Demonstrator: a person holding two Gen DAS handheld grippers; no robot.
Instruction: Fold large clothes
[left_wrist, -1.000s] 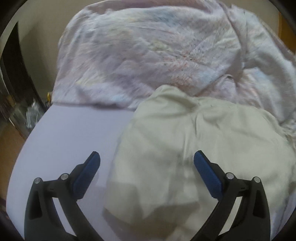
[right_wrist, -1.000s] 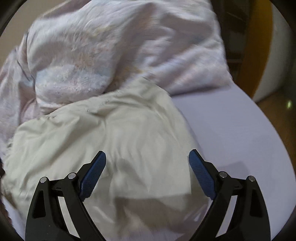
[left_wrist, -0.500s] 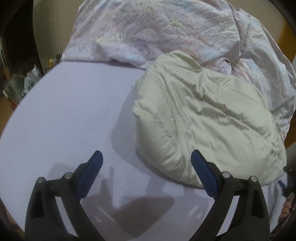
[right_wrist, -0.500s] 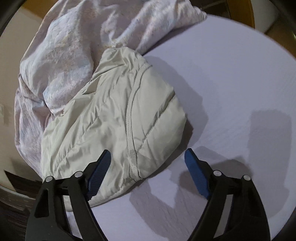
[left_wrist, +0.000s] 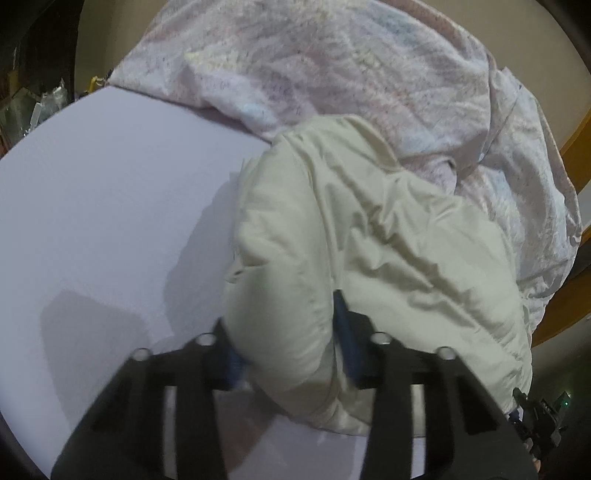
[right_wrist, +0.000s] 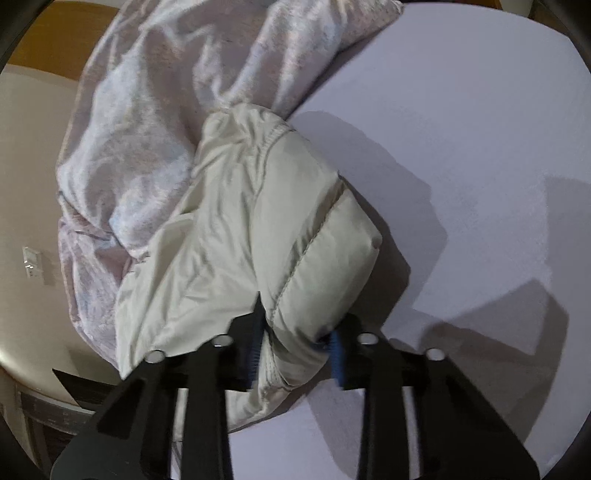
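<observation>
Now each gripper (left_wrist: 286, 343) (right_wrist: 295, 343) pinches the cream jacket's (left_wrist: 388, 236) near edge.

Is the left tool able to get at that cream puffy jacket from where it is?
Yes, it seems so: the left tool already has a fold of the cream jacket bulging between its blue pads, with nothing in the way. How firm the pinch is, I cannot tell.

A smooth pale lavender bed surface (left_wrist: 110, 221) fills the foreground under dim indoor light. A rumpled pinkish patterned quilt (left_wrist: 351, 85) is heaped at its far side. Behind it stands a plain beige wall (right_wrist: 33, 166) with a white switch plate (right_wrist: 32, 261).
</observation>
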